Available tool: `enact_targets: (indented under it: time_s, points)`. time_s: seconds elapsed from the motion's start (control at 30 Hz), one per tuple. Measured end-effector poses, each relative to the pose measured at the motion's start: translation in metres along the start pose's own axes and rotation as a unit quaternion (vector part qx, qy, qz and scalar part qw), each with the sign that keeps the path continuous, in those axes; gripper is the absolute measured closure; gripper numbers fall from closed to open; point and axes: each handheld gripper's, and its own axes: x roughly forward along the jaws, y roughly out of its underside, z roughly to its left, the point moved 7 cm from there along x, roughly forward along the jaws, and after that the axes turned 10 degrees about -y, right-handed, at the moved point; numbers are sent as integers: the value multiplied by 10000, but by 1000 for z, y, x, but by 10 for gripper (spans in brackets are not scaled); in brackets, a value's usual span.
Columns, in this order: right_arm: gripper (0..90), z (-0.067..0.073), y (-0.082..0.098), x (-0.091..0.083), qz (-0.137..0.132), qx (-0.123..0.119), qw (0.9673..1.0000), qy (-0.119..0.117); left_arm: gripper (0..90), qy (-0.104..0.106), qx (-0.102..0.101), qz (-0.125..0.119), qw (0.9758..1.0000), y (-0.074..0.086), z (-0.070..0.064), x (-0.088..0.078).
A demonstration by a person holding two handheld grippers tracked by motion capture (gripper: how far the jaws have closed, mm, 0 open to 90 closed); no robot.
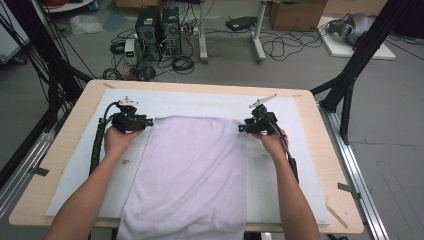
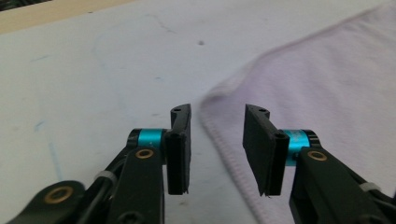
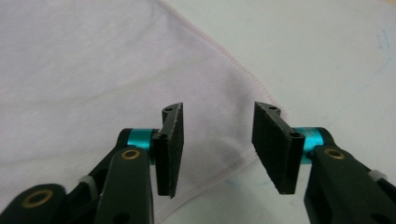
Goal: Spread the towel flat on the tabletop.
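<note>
The wooden table (image 1: pixel 65 145) carries a white mat (image 1: pixel 80 170), and on that mat a pale lilac towel (image 1: pixel 190 170) lies spread flat, its near end hanging over the table's front edge. The far two corners sit right at the two tools. The left gripper (image 1: pixel 150 121) hangs at the towel's far left corner, its jaws spread, the hemmed corner (image 2: pixel 210 105) lying in the gap below them, apparently untouched, though the height above the cloth is hard to judge. The right gripper (image 1: pixel 241 128) mirrors it at the far right corner (image 3: pixel 268 100), jaws parted, nothing pinched between the pads.
</note>
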Motion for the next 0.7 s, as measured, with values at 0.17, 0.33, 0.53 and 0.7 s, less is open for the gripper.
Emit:
enact_targets:
  time_s: [0.17,0.33,0.53,0.7]
  points:
    - [455,12,5,-1,-9,-127,9999,-70,552,139,162,-66,9997,-3,-11,-2]
    - [420,17,2,1,-62,-155,9998,-113,537,277,202,-69,9994,-3,-15,-3]
    - [366,21,1,4,-45,-107,9998,-186,509,387,237,-122,9989,-3,-19,-6]
    - [340,25,3,6,25,-111,9998,-187,494,416,239,-143,9987,-3,-20,-6]
